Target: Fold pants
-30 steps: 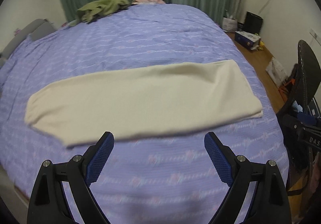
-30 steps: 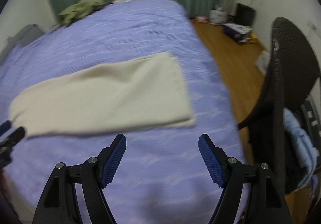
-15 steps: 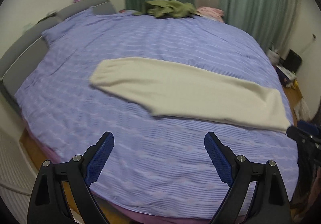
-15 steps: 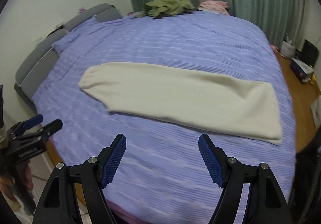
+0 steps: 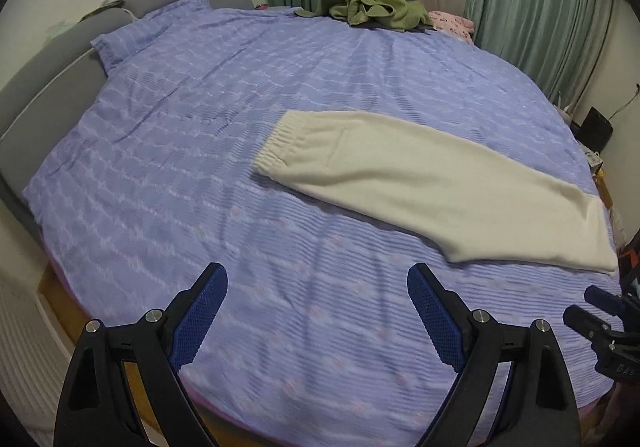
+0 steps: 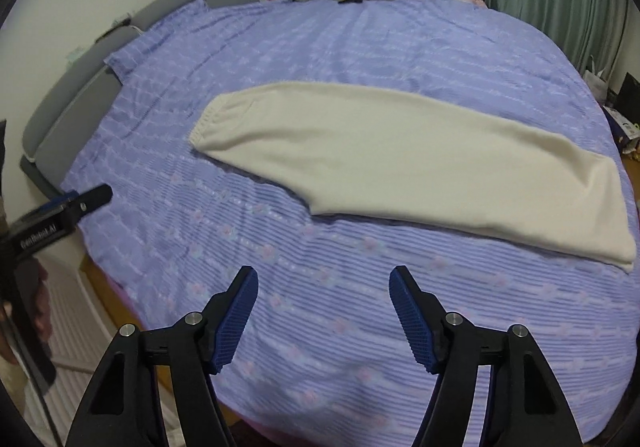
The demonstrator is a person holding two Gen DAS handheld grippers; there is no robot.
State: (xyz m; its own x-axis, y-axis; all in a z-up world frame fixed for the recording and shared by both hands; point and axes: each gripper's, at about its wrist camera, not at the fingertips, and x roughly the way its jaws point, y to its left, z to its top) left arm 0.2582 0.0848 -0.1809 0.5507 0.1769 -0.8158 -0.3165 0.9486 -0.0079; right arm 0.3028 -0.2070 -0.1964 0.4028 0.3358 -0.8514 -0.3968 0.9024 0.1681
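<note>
1. The cream pants (image 5: pixel 432 183) lie flat on the bed (image 5: pixel 200 151), already doubled leg over leg into one long strip. The elastic waistband (image 5: pixel 276 143) sits toward the middle of the bed, and the leg ends run off to the right, close to the bed's right edge.

2. Nothing rests on the pants. An olive garment (image 5: pixel 372 9) and a pink item (image 5: pixel 452 23) sit at the far edge of the bed, well apart from them.

3. The left gripper (image 5: pixel 316 311) hangs over bare bedspread on the near side, its fingers spread wide with nothing between them.

4. The right gripper (image 6: pixel 322 307) is also over bare bedspread, short of the pants' near edge. Its fingers have just been closing a little, yet they stand apart and hold nothing.

5. The step in hand looks like lining up for the next fold, probably end to end.

6. To do it well, each gripper should take one corner of the same short end, pinching both layers together.

7. Both corners should lift evenly and travel along the strip, so the edges land square.

8. The fleecy cloth looks thick, so a shallow pinch may catch only the top layer.
</note>
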